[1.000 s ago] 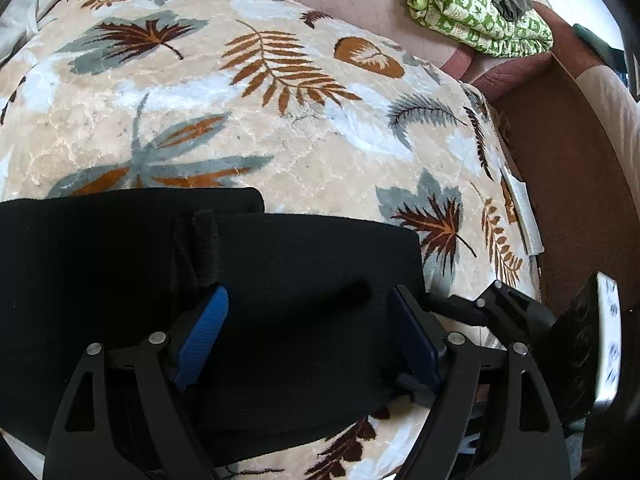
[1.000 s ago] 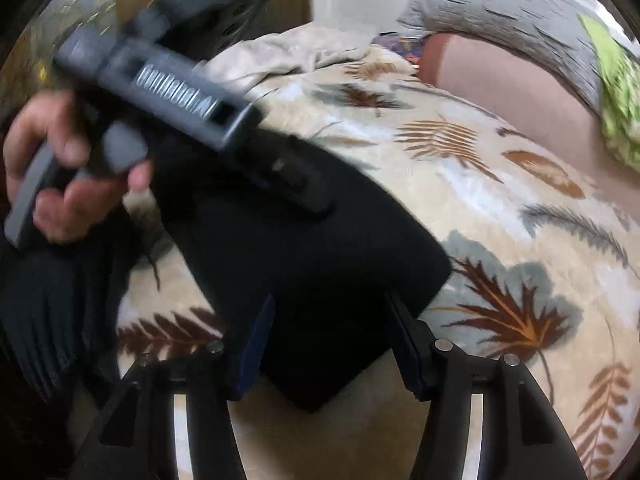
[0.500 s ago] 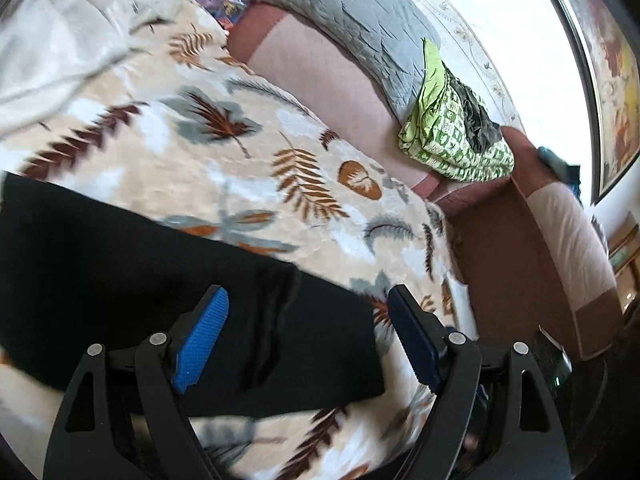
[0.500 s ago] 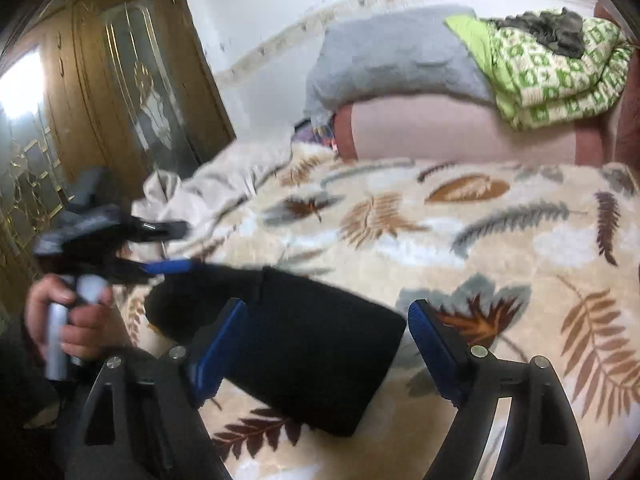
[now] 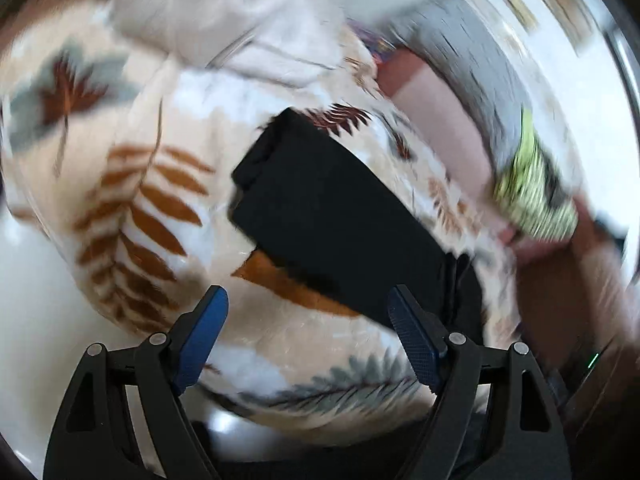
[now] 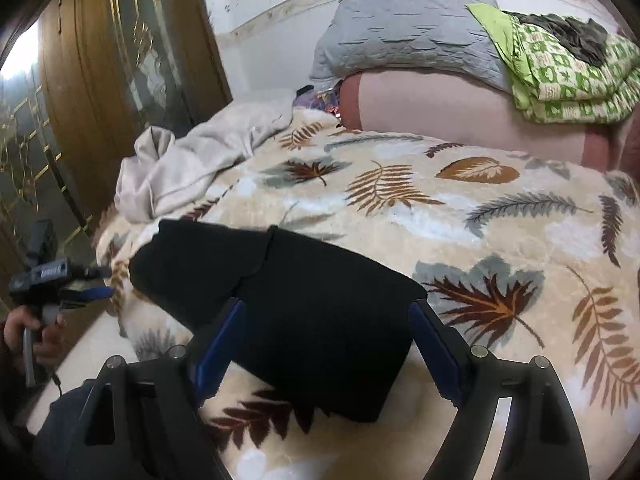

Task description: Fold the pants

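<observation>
The black pants (image 6: 304,304) lie folded into a flat rectangle on the leaf-patterned blanket (image 6: 460,208). They also show in the blurred left wrist view (image 5: 336,220). My right gripper (image 6: 326,344) is open and empty, held just above the near edge of the pants. My left gripper (image 5: 308,332) is open and empty, off the bed's left side; it shows in the right wrist view (image 6: 90,282), held in a hand (image 6: 38,332), clear of the pants.
A crumpled beige cloth (image 6: 200,156) lies on the bed's far left corner. A grey quilt (image 6: 408,36) and a green patterned blanket (image 6: 568,76) rest on the pink headboard (image 6: 452,108). A wooden door (image 6: 120,80) stands at left.
Both grippers pulled back from the folded pants. The left gripper swung away to the bed's left edge. The right gripper rose and backed off.
</observation>
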